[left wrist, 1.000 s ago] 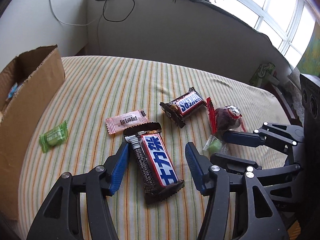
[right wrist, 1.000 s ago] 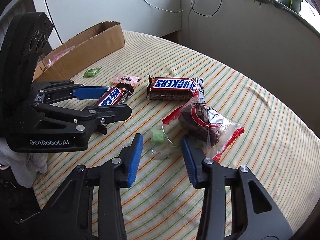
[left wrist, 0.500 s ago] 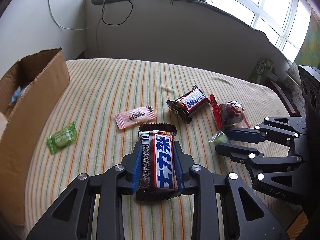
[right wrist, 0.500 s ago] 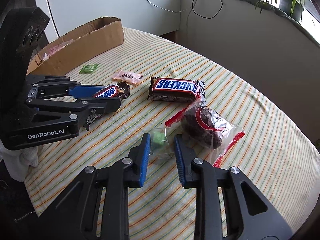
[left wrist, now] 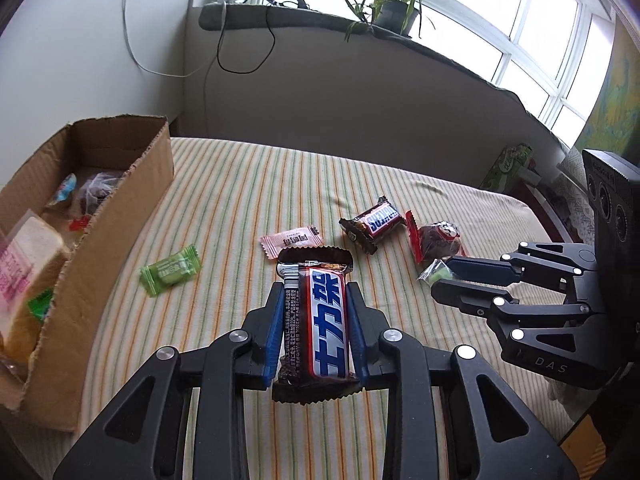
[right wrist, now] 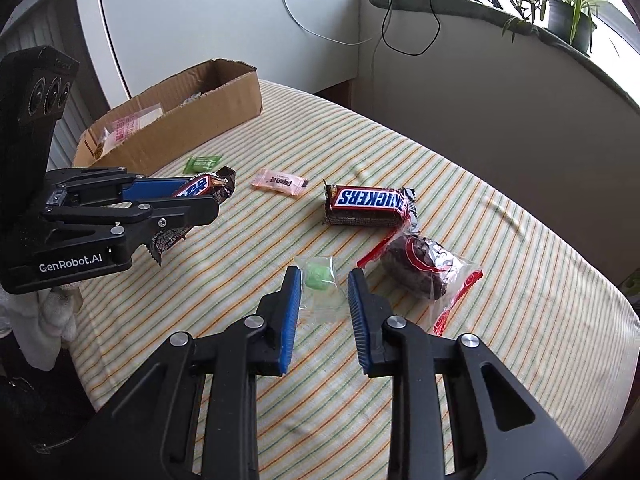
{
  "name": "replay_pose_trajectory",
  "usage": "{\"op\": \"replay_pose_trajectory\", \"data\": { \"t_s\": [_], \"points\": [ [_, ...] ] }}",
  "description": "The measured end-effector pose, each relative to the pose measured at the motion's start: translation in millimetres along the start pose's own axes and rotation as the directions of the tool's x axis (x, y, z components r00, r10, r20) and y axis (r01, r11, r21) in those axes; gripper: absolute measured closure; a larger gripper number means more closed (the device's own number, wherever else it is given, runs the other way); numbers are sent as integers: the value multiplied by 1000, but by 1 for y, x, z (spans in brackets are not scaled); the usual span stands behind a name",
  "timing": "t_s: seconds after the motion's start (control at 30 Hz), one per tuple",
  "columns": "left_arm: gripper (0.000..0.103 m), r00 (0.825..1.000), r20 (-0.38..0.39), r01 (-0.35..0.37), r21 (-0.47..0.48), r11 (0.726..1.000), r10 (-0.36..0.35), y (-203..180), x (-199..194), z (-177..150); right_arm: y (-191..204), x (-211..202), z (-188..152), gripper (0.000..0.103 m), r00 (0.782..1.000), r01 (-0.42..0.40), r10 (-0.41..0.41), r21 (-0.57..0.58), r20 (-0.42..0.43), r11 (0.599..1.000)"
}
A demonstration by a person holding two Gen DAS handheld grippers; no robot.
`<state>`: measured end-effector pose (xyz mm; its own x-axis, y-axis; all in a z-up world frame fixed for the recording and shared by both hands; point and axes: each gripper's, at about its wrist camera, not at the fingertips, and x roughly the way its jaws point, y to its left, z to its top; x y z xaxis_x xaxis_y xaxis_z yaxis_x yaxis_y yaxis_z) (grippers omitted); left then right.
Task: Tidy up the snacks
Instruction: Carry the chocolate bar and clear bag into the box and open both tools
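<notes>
I see my left hand-held gripper point(left wrist: 316, 320) clamped on a chocolate bar point(left wrist: 318, 326) above the striped bench point(left wrist: 248, 184), my right hand-held gripper point(right wrist: 324, 300) pinching a clear candy wrapper point(right wrist: 320, 284), box point(left wrist: 120, 216) contents partly hidden.

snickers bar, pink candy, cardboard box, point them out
snickers bar point(right wrist: 367, 200), right wrist view, blue logo.
pink candy point(left wrist: 291, 240), left wrist view, wrapper middle.
cardboard box point(left wrist: 116, 216), left wrist view, outer side wall.

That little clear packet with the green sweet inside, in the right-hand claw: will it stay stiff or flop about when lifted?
The clear packet will probably flop: its film looks thin and crinkled where the right gripper pinches it. It is likely very light, since only one small green candy sits inside. The glossy film might slip, so the candy could shift about within the wrapper.
</notes>
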<state>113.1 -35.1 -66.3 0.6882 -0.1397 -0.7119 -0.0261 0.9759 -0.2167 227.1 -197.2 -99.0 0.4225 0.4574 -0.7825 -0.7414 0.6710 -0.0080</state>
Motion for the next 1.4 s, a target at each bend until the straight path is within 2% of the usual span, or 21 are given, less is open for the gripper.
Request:
{"op": "replay_pose_trajectory", "data": {
  "t_s": [0.4, 0.73, 0.97, 1.4],
  "points": [
    [76, 996, 85, -3, -18, 1000, 4, 22, -40, 8, 29, -14, 43, 78, 998, -17, 18, -13, 60, 1000],
    [76, 989, 140, -37, -64, 997, 45, 63, -65, 18, 60, -8, 98, 78, 993, -48, 53, -43, 106, 998],
    [76, 983, 162, -73, -101, 992, 89, 101, -78, 22, 81, 13, 135, 78, 991, -72, 77, -47, 114, 996],
    [76, 968, 160, -165, -174, 971, 194, 173, -92, 24, 116, 72, 190, 78, 990, -120, 124, -63, 74, 991]
  ]
}}
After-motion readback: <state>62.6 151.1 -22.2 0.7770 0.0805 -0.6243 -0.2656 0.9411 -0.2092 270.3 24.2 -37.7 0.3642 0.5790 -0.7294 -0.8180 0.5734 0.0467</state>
